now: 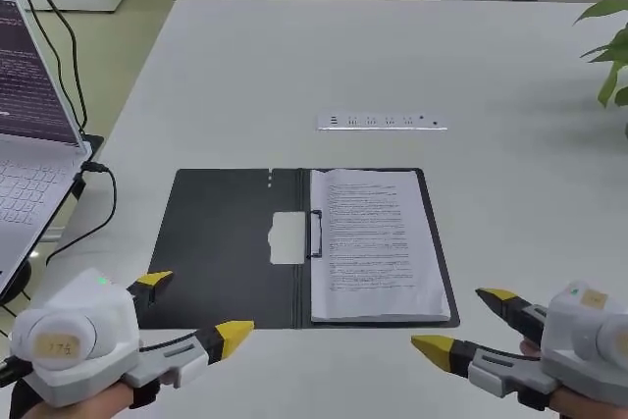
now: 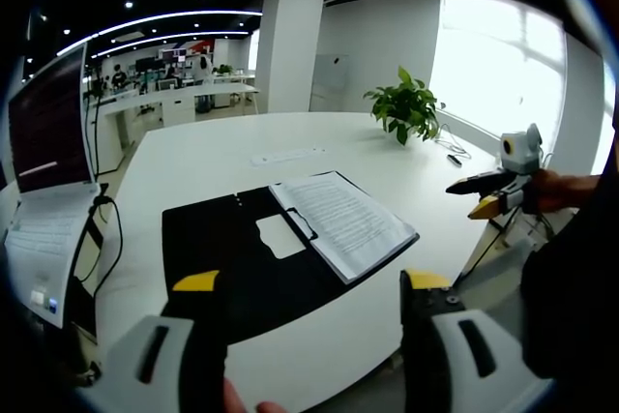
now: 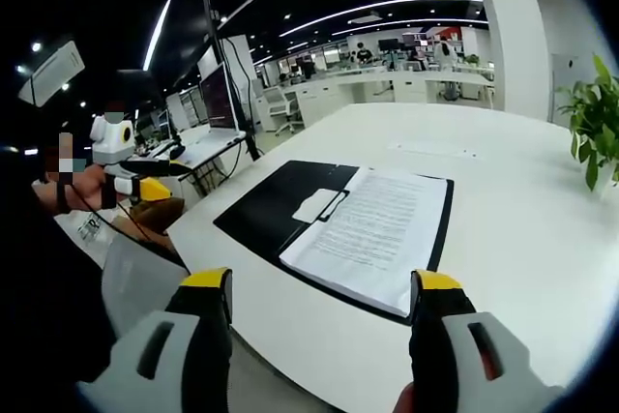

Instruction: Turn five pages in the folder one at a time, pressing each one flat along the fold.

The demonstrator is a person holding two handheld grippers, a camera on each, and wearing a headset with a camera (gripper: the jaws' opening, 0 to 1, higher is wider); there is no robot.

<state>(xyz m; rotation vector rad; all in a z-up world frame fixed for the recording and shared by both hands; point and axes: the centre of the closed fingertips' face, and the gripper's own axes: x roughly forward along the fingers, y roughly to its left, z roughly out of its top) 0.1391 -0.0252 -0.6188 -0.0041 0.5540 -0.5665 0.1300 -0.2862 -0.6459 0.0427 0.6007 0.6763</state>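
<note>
at the far left a laptop [image 1: 29, 144] is sitting open at the edge of the surface [image 1: 294, 56], its screen showing lines of text too small to read. the left claw [image 1: 196, 307] is hovering at the near edge, just short of the folder's near left corner, jaws spread wide and gripping nothing. a faint printed number is showing on its housing, but i cannot read it for sure.

the folder [image 1: 226, 252] is lying open and flat in the middle of the surface. its black left cover is bare apart from a white tab [image 1: 287, 237] by the spine. the pages [image 1: 378, 242] are all stacked on the right half, held by a clip [image 1: 315, 233] along the fold. their print is too fine to make out. beyond it a power strip [image 1: 381, 123] is lying flat, its markings unreadable.

so no page looks turned yet, and the first turn is just beginning. the right claw [image 1: 463, 322] is waiting wide open and empty, near the stack's near right corner. i'd say the next move is asking it to pinch the top sheet alone at its free edge and swing it over leftward. then one claw should press it flat along the fold.
</note>
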